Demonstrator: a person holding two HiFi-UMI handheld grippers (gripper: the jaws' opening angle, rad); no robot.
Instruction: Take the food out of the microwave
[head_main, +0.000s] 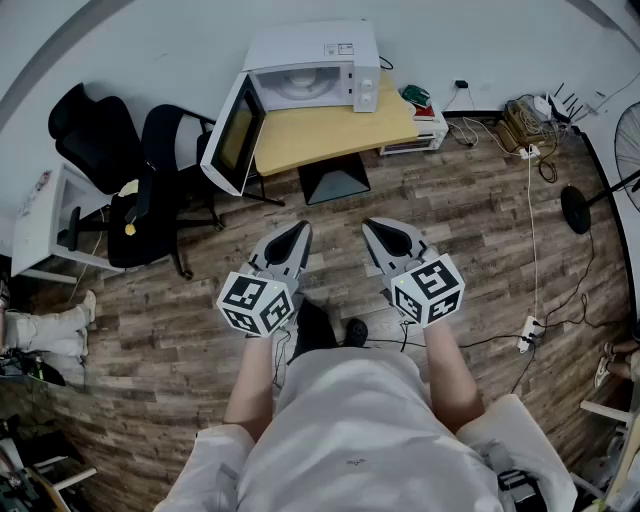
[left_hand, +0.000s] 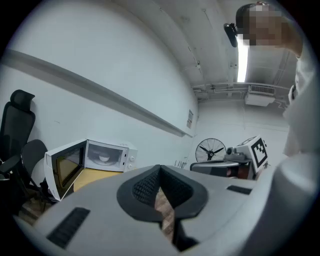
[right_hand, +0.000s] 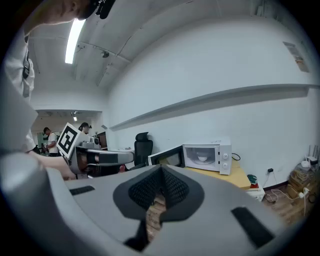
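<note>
A white microwave (head_main: 312, 68) stands on a yellow table (head_main: 330, 130) by the far wall, its door (head_main: 235, 137) swung wide open to the left. Inside sits a white bowl (left_hand: 103, 158), also visible as a bowl (right_hand: 202, 159) in the right gripper view. My left gripper (head_main: 301, 229) and right gripper (head_main: 371, 226) are both held over the wooden floor, well short of the table, side by side. Both are shut with nothing between the jaws.
Two black office chairs (head_main: 120, 170) stand left of the table, beside a white cabinet (head_main: 40, 225). A floor fan (head_main: 620, 170), cables and a power strip (head_main: 528, 335) lie to the right. A low white shelf (head_main: 415, 125) stands right of the table.
</note>
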